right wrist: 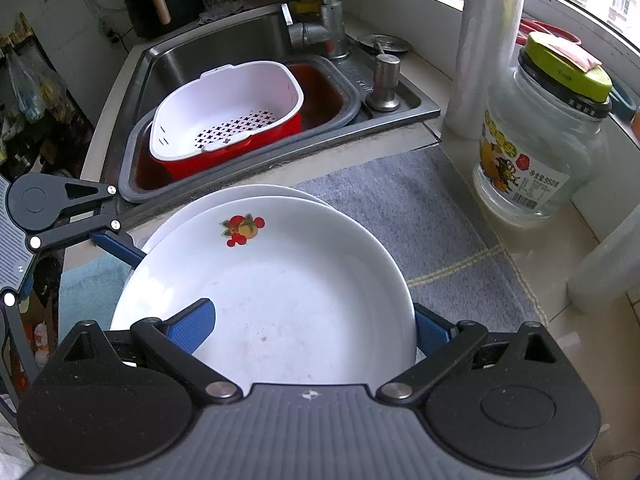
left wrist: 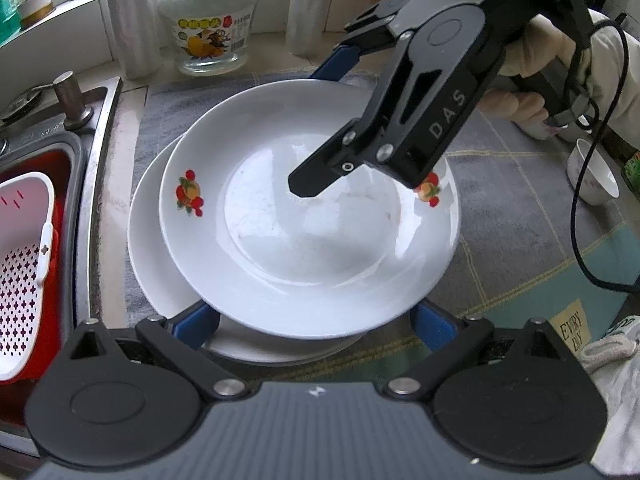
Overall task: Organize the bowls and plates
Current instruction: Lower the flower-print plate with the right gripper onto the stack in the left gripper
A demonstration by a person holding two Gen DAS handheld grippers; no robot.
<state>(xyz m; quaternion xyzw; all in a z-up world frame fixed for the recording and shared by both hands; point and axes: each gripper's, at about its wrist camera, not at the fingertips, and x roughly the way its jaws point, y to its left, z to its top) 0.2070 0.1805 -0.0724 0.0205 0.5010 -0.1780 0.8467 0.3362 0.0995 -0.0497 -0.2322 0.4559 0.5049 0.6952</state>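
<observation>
A white deep plate with fruit decals [left wrist: 304,236] [right wrist: 280,304] lies offset on a plain white plate [left wrist: 156,264] [right wrist: 224,200] on the grey mat. My left gripper [left wrist: 316,330] is open, its blue fingers [left wrist: 196,328] wide apart under the upper plate's near rim. One left finger [right wrist: 118,245] shows at the plate's left edge. My right gripper [right wrist: 312,328] [left wrist: 324,124] is open and straddles the opposite rim, one finger inside the dish and one outside. A small white bowl [left wrist: 592,178] stands at the right.
A steel sink [right wrist: 248,40] holds a red basin with a white colander [right wrist: 228,108] [left wrist: 24,264]. A glass jar with a green lid [right wrist: 540,152] [left wrist: 208,28] and plastic-wrap rolls [right wrist: 484,48] stand at the back. A gloved hand [left wrist: 520,100], a cable [left wrist: 580,216] and a white towel [left wrist: 612,368] are at the right.
</observation>
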